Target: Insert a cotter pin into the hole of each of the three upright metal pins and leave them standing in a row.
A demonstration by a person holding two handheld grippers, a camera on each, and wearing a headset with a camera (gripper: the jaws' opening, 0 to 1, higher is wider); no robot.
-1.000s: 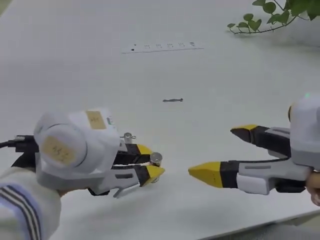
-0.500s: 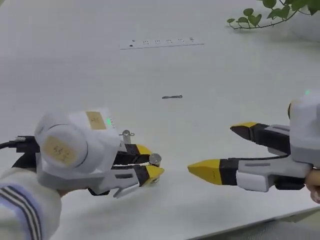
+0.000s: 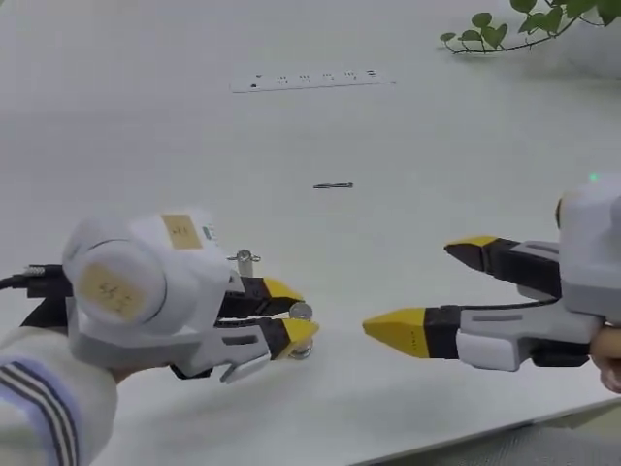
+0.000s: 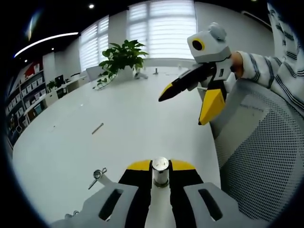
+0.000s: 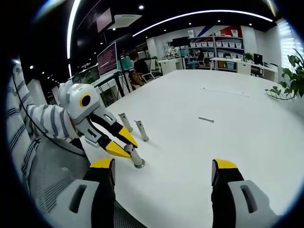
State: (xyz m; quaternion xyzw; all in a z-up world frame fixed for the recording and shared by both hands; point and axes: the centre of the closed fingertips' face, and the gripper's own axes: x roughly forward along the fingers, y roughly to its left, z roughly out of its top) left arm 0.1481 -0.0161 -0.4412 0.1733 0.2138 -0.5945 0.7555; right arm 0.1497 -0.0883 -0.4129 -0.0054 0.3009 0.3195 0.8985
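Note:
My left gripper point(image 3: 291, 313) is shut on an upright metal pin point(image 3: 301, 311), which stands on the white table; its round top sits between the yellow-tipped jaws point(image 4: 160, 170). A second pin point(image 3: 245, 258) with a cotter pin through it stands just behind. In the right gripper view a third pin point(image 5: 125, 122) stands beyond the second point(image 5: 141, 130). One loose cotter pin point(image 3: 333, 184) lies farther back on the table. My right gripper point(image 3: 423, 288) hovers open to the right of the held pin, with nothing between its jaws.
A white power strip point(image 3: 310, 80) lies at the back of the table point(image 3: 437, 146). A leafy plant point(image 3: 524, 24) reaches in at the back right. The table's near edge point(image 3: 505, 427) runs below the right gripper. A mesh chair point(image 4: 266, 152) stands beside the table.

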